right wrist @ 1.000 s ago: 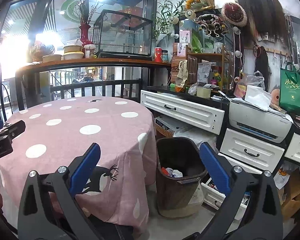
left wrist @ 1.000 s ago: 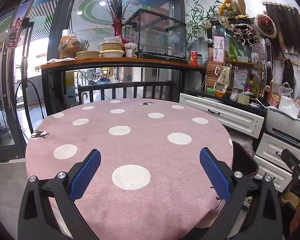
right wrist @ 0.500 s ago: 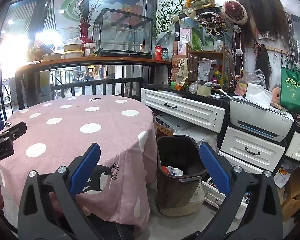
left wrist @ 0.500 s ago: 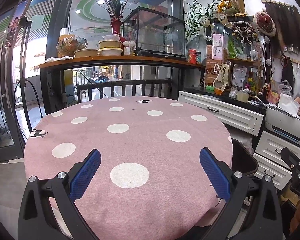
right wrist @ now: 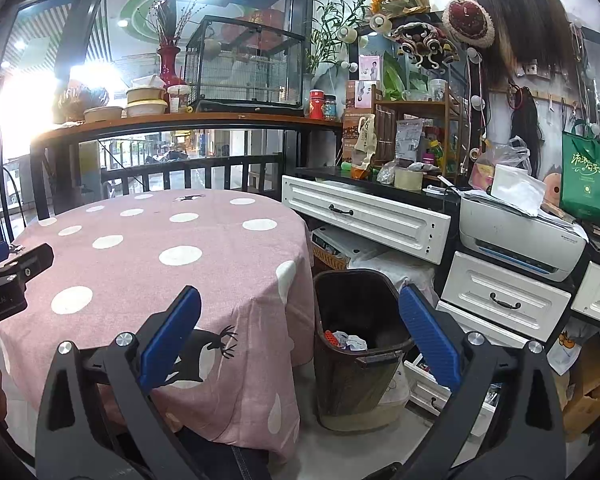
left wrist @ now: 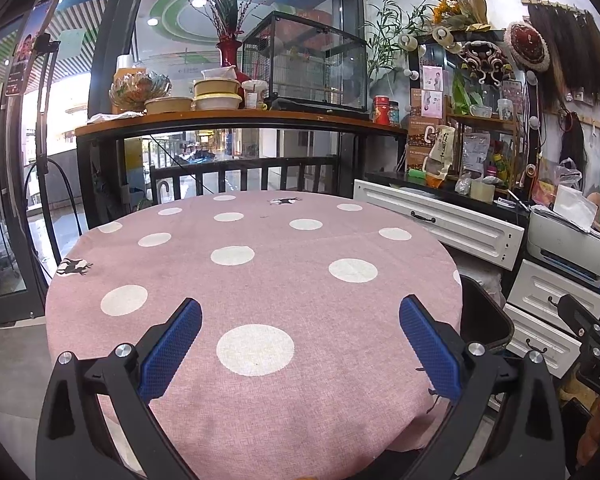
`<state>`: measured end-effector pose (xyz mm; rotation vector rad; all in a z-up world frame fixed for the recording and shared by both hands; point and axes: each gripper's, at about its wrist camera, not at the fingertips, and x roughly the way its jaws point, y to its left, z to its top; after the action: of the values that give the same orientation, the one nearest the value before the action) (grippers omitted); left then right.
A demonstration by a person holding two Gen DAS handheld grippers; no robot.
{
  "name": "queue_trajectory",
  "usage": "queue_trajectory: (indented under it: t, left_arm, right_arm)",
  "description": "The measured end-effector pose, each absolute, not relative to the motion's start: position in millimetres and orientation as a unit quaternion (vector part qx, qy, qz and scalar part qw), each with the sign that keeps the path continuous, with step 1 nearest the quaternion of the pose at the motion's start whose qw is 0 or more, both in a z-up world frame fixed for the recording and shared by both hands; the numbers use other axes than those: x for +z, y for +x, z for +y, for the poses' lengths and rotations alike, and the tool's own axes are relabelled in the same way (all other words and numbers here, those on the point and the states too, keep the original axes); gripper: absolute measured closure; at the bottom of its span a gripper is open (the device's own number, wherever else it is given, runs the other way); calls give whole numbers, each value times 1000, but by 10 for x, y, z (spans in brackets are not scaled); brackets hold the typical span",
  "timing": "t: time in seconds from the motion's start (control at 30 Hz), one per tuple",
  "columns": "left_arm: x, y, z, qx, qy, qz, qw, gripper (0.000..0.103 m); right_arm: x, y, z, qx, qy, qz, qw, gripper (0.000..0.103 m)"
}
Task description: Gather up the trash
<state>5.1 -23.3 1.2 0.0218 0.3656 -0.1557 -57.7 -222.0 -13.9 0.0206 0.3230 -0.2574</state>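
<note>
A round table with a pink, white-dotted cloth (left wrist: 260,288) fills the left wrist view; no loose trash shows on it. My left gripper (left wrist: 300,308) is open and empty over the table's near edge. My right gripper (right wrist: 300,298) is open and empty, held to the right of the table (right wrist: 160,264). A dark brown trash bin (right wrist: 360,344) stands on the floor beside the table, between the right gripper's fingers in the view. Crumpled white and red trash (right wrist: 346,339) lies inside it. The bin's rim (left wrist: 488,320) shows in the left wrist view.
White drawer cabinets (right wrist: 364,216) and a printer (right wrist: 520,236) stand right of the bin. A wooden shelf (left wrist: 236,118) with bowls, a red vase and a glass cage runs behind the table. A glass door (left wrist: 4,160) is at the left.
Both views have shifted only slightly; the right gripper has drifted a little, showing more of the bin's inside. Both grippers stay open and empty.
</note>
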Motion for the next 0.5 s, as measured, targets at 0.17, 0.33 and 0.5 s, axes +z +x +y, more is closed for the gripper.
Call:
queue_trajectory:
  t: [0.17, 0.33, 0.5]
  left_arm:
    - [18, 37, -247, -76, 20, 174, 982, 5]
    - [26, 30, -254, -86, 19, 174, 981, 5]
    - [17, 61, -225, -89, 7, 183, 979, 5]
  right_arm:
    - [-144, -572, -2228, -128, 11, 162, 978, 5]
    - [-146, -569, -2228, -127, 12, 164, 978, 5]
    - [-150, -566, -2235, -128, 11, 165, 978, 5]
